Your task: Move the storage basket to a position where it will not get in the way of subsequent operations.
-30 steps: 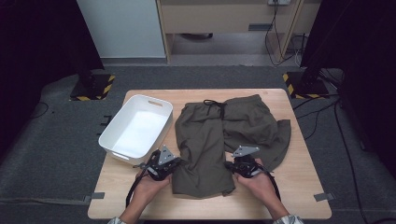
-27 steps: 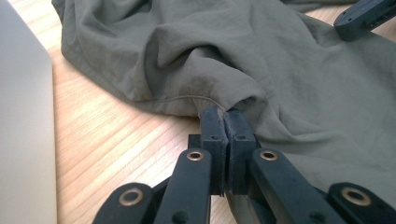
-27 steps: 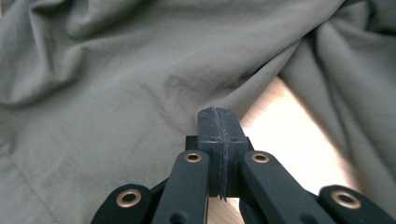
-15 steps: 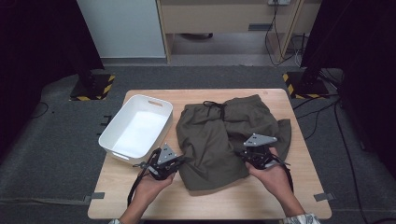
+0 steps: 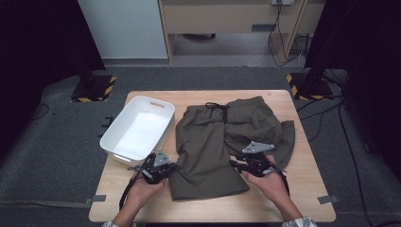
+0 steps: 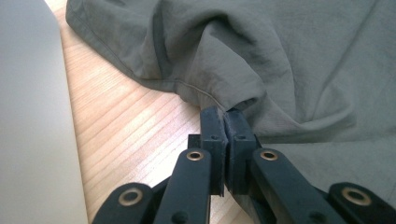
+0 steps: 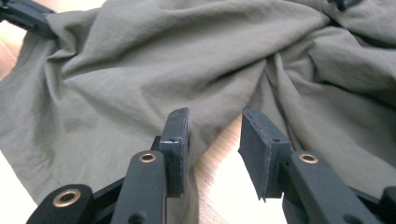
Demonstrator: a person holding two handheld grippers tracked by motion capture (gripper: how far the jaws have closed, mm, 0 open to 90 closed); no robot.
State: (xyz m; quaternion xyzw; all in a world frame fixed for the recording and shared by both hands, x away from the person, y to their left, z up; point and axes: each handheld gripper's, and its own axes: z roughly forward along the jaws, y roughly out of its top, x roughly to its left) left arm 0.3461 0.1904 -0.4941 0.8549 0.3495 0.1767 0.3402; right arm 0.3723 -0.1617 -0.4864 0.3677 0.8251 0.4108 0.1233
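**Right claw lets go of the shorts**

Since the earlier frame we have drawn the near leg back toward us, and our right claw (image 7: 215,140) has just been opening; its jaws stand apart with nothing between them, bare wood showing in the gap. Our left claw (image 6: 225,140) is clamped on the hem of the olive shorts (image 5: 222,142), which lie spread across the surface (image 5: 302,189), just beside the white tub (image 5: 137,130).

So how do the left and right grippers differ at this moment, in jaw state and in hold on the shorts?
The left gripper is shut on the olive shorts, pinching a fold at their edge; the right gripper has just been opening, jaws apart, with nothing between the pads. Left sits beside the white bin; right is on the far side. Both rest at the shorts' near end.
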